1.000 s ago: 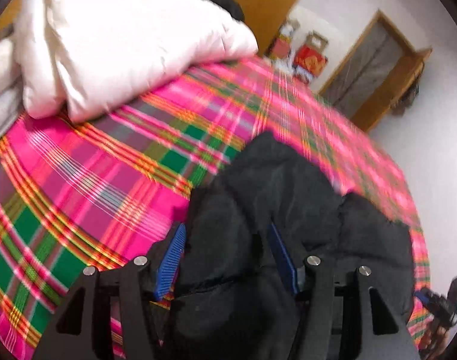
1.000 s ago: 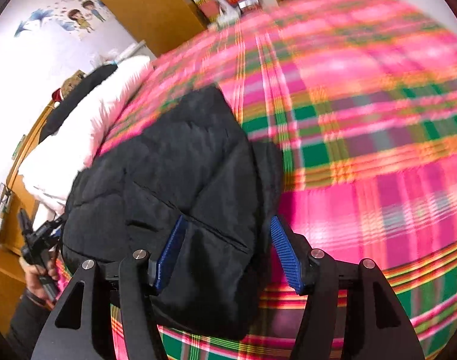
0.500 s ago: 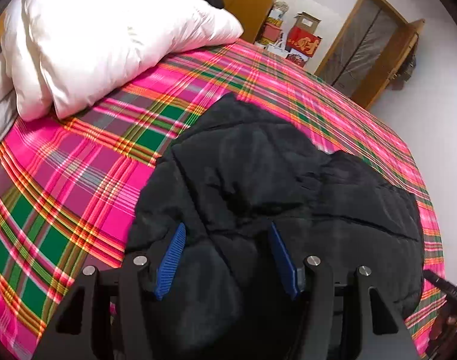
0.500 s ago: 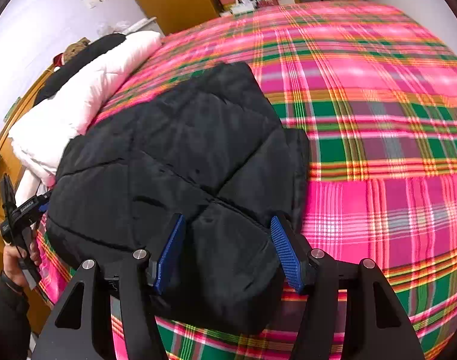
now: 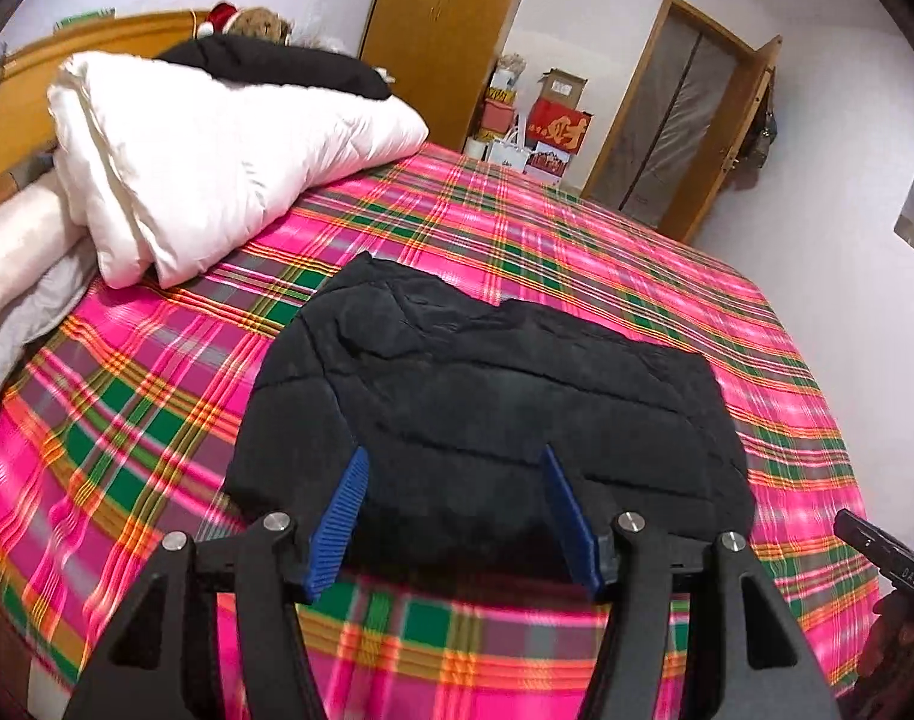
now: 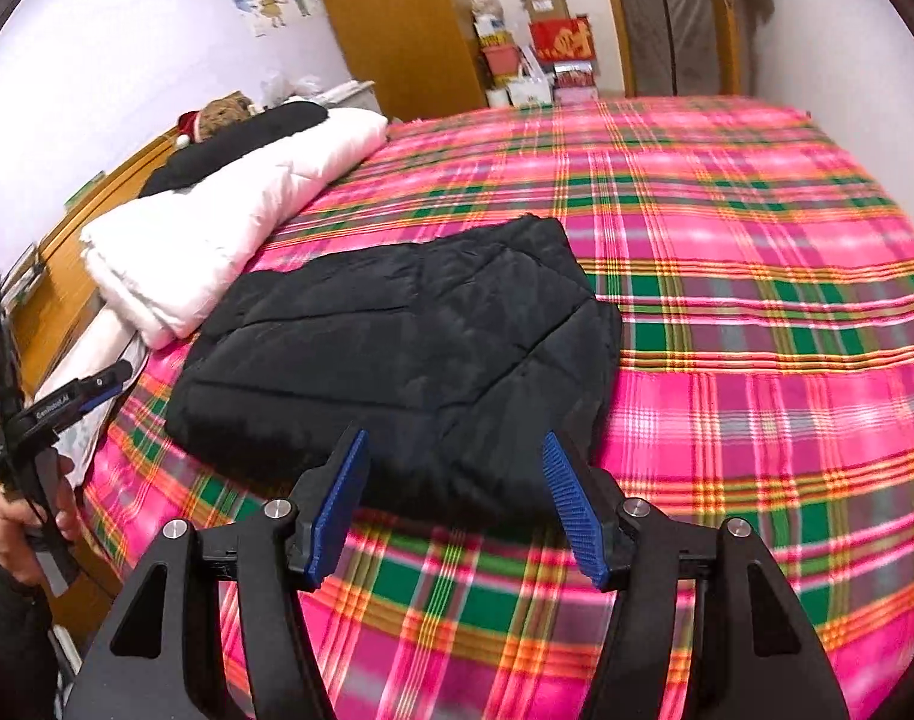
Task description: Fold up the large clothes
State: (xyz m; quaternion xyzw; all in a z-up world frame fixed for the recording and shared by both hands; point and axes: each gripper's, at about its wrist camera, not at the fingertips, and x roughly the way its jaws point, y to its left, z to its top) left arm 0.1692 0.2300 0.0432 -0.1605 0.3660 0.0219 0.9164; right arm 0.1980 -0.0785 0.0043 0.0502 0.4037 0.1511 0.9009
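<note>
A black quilted jacket (image 5: pixel 487 396) lies folded into a flat bundle on the pink plaid bedspread (image 5: pixel 156 408); it also shows in the right wrist view (image 6: pixel 408 348). My left gripper (image 5: pixel 453 468) is open and empty, raised just above the jacket's near edge. My right gripper (image 6: pixel 453 456) is open and empty, above the jacket's near right corner. The left gripper also shows at the left edge of the right wrist view (image 6: pixel 54 408), held in a hand.
A folded white duvet (image 5: pixel 216 138) with a dark garment (image 5: pixel 276 63) on top lies at the head of the bed. A wooden headboard (image 5: pixel 18 96), a wardrobe (image 5: pixel 438 30), boxes (image 5: pixel 553 120) and a door (image 5: pixel 685 114) stand beyond.
Both grippers have pulled back and up from the jacket, which now lies flat on the bed. The jaws stayed open.
</note>
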